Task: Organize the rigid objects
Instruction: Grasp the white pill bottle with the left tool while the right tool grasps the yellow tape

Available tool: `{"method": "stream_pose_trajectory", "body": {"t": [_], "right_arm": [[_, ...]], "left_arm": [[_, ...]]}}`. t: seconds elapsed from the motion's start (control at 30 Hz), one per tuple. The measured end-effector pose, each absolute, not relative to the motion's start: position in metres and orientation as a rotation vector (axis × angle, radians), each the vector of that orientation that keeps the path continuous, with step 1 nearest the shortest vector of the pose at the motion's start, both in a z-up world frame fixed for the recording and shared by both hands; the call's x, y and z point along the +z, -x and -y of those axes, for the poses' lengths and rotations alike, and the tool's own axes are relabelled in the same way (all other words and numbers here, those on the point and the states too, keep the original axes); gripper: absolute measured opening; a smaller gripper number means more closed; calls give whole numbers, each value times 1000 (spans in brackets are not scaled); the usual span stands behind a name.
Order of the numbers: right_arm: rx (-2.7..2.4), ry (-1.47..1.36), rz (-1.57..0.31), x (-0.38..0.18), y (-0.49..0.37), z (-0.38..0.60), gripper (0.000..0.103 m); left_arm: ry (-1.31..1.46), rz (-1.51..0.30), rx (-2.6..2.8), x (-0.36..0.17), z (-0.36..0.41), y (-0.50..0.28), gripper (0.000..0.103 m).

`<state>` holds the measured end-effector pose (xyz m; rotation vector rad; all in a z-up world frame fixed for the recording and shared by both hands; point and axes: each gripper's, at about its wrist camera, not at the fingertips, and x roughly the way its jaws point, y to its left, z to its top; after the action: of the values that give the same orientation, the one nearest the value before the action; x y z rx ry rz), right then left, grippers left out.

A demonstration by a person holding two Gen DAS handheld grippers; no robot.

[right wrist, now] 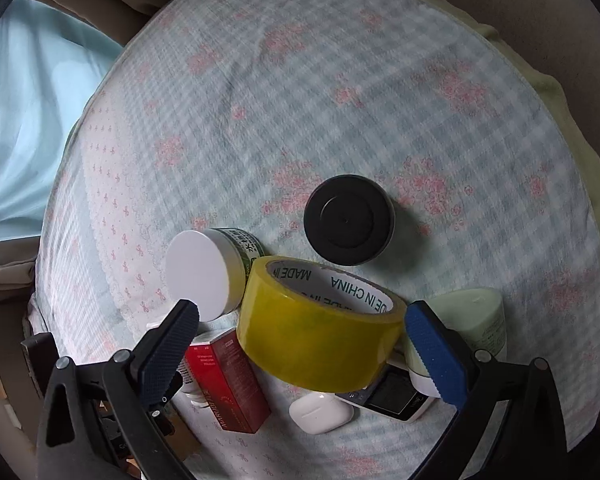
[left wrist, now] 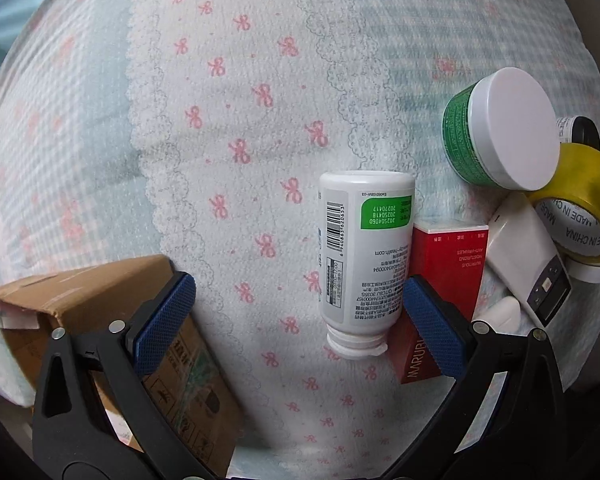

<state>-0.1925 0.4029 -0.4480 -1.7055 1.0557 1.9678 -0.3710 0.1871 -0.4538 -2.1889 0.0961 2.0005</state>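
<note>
White pill bottle [left wrist: 364, 256] — lay right of centre between spread left gripper [left wrist: 300, 324] pads.
Long axis ran along fingers, cap end nearest; touched right pad — right gripper [right wrist: 300, 336] gaped too, empty.

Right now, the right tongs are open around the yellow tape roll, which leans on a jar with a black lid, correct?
Nearly. In the right wrist view the right tongs are open around the yellow tape roll, but the jar it leans on has a white lid, not black.

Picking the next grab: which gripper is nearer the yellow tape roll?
Right. The right gripper is open with the tape roll between its fingers. The left gripper is open around the white bottle, with the tape off to its right.
</note>
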Motion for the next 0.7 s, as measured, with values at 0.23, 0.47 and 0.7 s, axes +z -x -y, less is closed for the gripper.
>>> {"method": "stream_pose_trajectory", "body": {"t": [0.23, 0.47, 0.7], "right_arm": [[1905, 1708, -1098, -464, 191, -411, 103], [1870, 1722, -1109, -470, 194, -412, 103], [1905, 1751, -1003, -464, 196, -400, 100]], "left_arm": [[2184, -117, 1932, -469, -202, 374, 102], [2177, 10, 1887, -475, -199, 379, 89], [2192, -12, 1792, -484, -221, 373, 47]]}}
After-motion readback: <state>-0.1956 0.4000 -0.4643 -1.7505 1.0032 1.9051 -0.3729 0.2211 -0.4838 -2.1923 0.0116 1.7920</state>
